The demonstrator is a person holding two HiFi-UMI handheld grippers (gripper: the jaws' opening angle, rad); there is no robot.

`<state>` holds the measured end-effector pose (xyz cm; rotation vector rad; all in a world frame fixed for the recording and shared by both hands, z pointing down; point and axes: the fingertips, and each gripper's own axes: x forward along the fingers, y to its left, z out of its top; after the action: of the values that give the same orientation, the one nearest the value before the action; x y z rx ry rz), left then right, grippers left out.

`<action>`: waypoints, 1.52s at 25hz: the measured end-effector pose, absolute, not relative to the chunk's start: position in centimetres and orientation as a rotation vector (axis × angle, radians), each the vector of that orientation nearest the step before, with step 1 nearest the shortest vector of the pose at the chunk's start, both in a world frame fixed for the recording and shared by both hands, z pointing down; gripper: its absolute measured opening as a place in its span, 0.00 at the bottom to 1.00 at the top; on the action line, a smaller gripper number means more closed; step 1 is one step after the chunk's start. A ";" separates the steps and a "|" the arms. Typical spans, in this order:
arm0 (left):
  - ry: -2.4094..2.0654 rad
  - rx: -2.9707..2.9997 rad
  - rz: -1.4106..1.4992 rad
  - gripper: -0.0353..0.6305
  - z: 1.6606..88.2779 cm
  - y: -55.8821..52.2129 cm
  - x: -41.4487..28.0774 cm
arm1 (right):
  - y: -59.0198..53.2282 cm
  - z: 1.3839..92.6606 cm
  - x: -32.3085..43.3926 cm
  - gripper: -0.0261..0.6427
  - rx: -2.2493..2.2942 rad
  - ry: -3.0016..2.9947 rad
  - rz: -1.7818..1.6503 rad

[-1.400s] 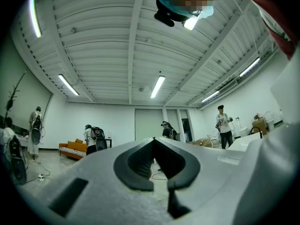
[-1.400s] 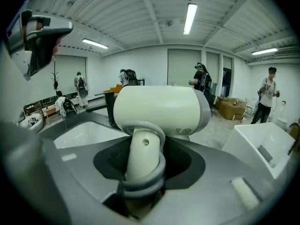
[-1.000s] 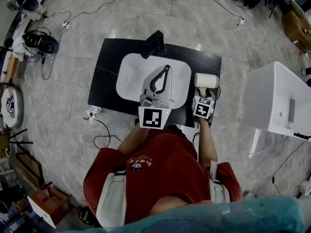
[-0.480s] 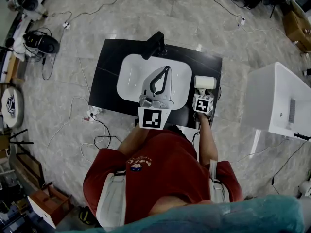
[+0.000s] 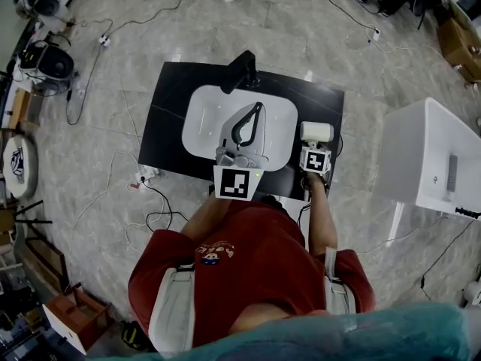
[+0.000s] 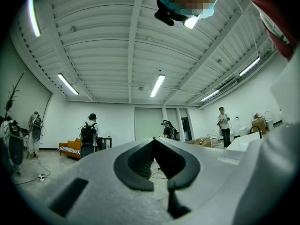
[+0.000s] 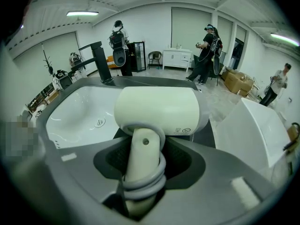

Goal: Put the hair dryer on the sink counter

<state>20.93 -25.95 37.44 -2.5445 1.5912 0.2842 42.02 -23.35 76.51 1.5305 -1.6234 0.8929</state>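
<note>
A cream-white hair dryer (image 5: 316, 131) hangs over the right end of the black sink counter (image 5: 169, 111), beside the white basin (image 5: 203, 119). My right gripper (image 5: 316, 147) is shut on its handle and tilts steeply downward. In the right gripper view the handle (image 7: 140, 158), with grey cord wound round it, sits clamped between the jaws of the right gripper (image 7: 147, 162), and the dryer's barrel (image 7: 157, 109) lies crosswise ahead. Whether the dryer touches the counter I cannot tell. My left gripper (image 5: 258, 106) hovers over the basin, shut and empty; the left gripper (image 6: 153, 142) points out into the room.
A black faucet (image 5: 239, 70) stands at the basin's far edge, also the faucet (image 7: 101, 62) in the right gripper view. A white cabinet (image 5: 428, 156) stands right of the counter. Cables (image 5: 150, 194) trail on the marble floor. Several people stand in the room beyond.
My right gripper has sunk toward the counter with the hair dryer and tipped further downward. The left gripper has stayed where it was over the basin.
</note>
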 end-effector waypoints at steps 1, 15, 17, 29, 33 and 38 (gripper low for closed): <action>1.591 -2.546 0.287 0.05 37.5 -25.9 20.9 | -23.6 76.4 41.9 0.33 1.533 -1.641 0.904; 1.579 -2.564 0.289 0.05 37.7 -25.2 21.5 | -23.6 75.4 41.8 0.49 1.586 -1.690 0.951; 1.578 -2.567 0.290 0.05 37.7 -25.2 21.5 | -23.6 75.1 41.6 0.50 1.587 -1.702 0.942; 1.547 -2.590 0.290 0.05 38.0 -24.8 22.4 | -23.3 71.9 41.6 0.52 1.641 -1.748 0.872; 1.538 -2.594 0.294 0.05 38.0 -24.7 22.6 | -23.5 70.5 41.5 0.52 1.670 -1.788 0.844; 1.531 -2.605 0.300 0.05 38.0 -24.5 22.7 | -23.9 68.1 41.2 0.53 1.703 -1.840 0.795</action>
<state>22.67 -24.54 37.98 -2.6055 1.5308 0.3004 41.20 -23.95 68.15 1.7027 -1.8398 0.7950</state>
